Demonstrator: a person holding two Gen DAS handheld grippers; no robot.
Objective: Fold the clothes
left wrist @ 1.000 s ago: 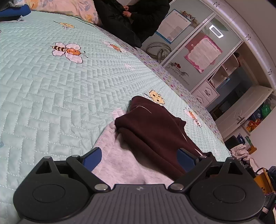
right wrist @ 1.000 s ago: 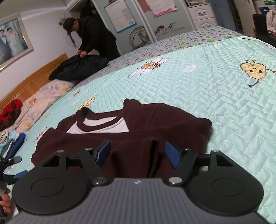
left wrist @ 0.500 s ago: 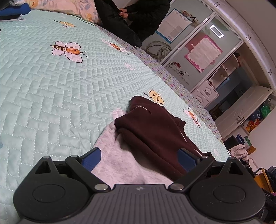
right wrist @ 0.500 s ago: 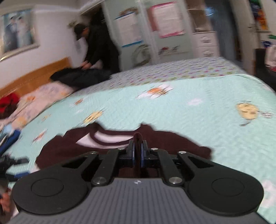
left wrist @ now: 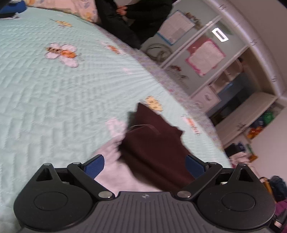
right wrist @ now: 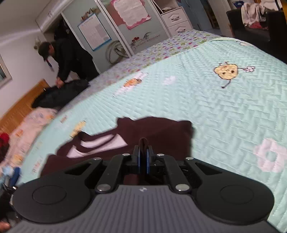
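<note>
Two grippers over one bed, seen left to right. Left gripper (left wrist: 144, 162): jaws spread wide, blue pads either side of the cloth, clamping nothing. Between and beyond them lay the maroon garment (left wrist: 152, 143), dark, matte, bunched into a thick fold with a ridge running away from the camera, resting partly on a pale grey garment (left wrist: 116, 172) that showed at the near left. Blurred edges throughout that view.

Right gripper (right wrist: 143, 157): jaws pressed together on a raised pinch of the maroon garment (right wrist: 157, 132), a small loop of dark fabric standing up between the blue pads. Beyond, spread flat on the bed, with two pale bands near its left end.

Wall sheets: a blue-bordered poster (right wrist: 94, 30) and a pink-bordered notice (right wrist: 131, 11), both printed, neither legible.

Bed (right wrist: 224, 107) covered by a mint quilt stitched in herringbone, dotted with cartoon bees, flowers and a yellow cookie figure (right wrist: 226, 70); floral border at the far edge. Far left, a wooden headboard (right wrist: 19, 107) and a pillow (right wrist: 30, 125). At the far corner, a person in dark clothes and a cap (right wrist: 70, 57), bent over a black garment (right wrist: 59, 93). Behind, white wardrobe doors, drawers (right wrist: 176, 21), coiled hose (right wrist: 116, 52).
</note>
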